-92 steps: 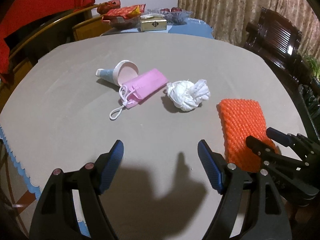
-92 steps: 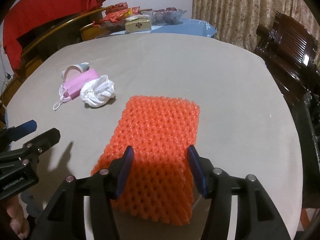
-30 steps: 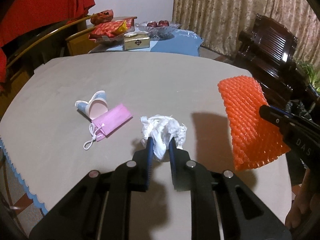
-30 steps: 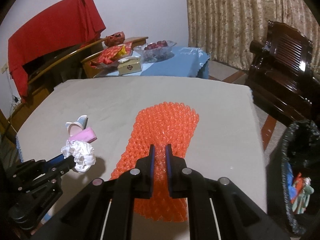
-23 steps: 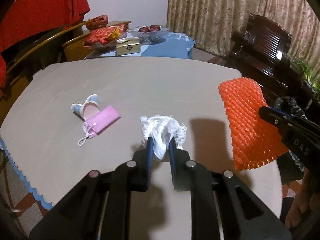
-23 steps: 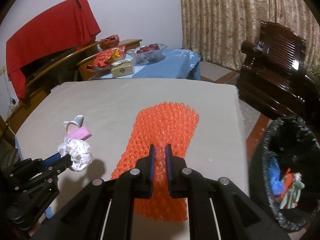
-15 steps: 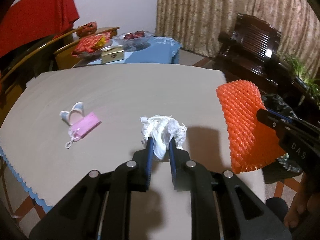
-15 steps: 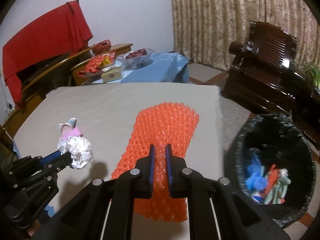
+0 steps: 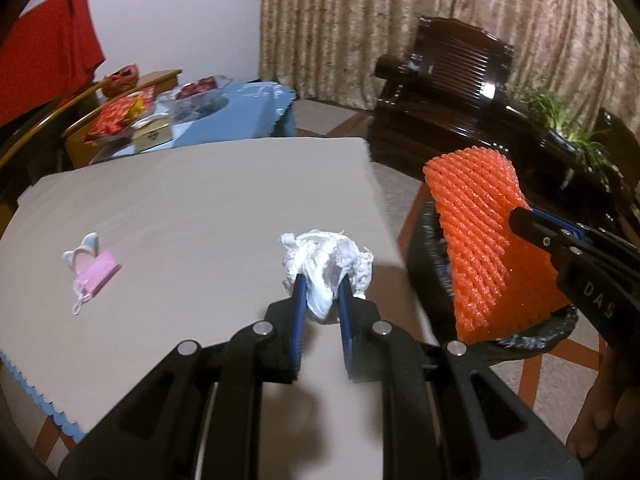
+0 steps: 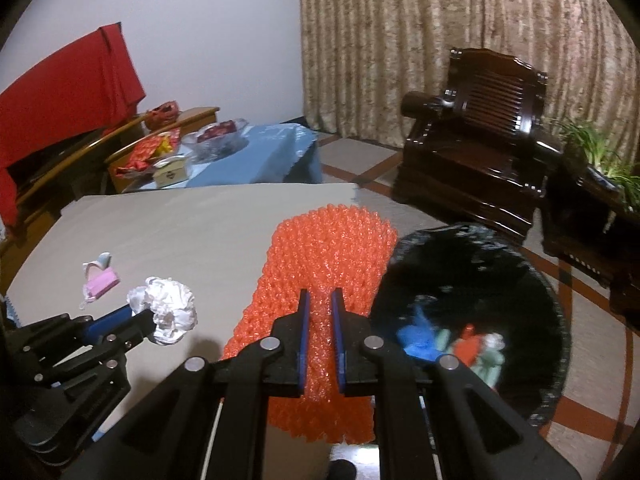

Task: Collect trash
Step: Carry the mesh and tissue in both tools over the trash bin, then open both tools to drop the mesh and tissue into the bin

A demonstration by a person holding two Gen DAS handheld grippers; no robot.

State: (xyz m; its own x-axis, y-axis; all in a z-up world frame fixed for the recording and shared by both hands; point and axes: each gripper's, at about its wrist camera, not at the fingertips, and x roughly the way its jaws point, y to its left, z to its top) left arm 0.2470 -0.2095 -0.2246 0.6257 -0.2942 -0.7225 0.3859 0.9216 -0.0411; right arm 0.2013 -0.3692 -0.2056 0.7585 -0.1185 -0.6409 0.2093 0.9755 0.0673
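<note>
My left gripper point(image 9: 320, 280) is shut on a crumpled white tissue wad point(image 9: 326, 260) and holds it above the beige table point(image 9: 192, 200), near its right edge. My right gripper point(image 10: 319, 294) is shut on an orange foam fruit net point(image 10: 328, 256) and holds it in the air beside a black-lined trash bin point(image 10: 472, 280) on the floor to the right. The bin has blue, red and pale trash inside. The net point(image 9: 484, 236) and bin point(image 9: 428, 248) also show in the left wrist view. A pink face mask point(image 9: 98, 276) and a small paper cup point(image 9: 86, 250) lie on the table at the left.
A dark wooden armchair point(image 10: 480, 144) stands behind the bin. A low blue-clothed table point(image 10: 248, 152) with snacks and a box stands beyond the beige table. Potted plants point(image 10: 600, 156) are at far right. A red cloth point(image 10: 68, 88) hangs at the left.
Both grippers have closed on their items, lifted them off the table and carried them rightward. The trash bin has come into view and now sits close under the net.
</note>
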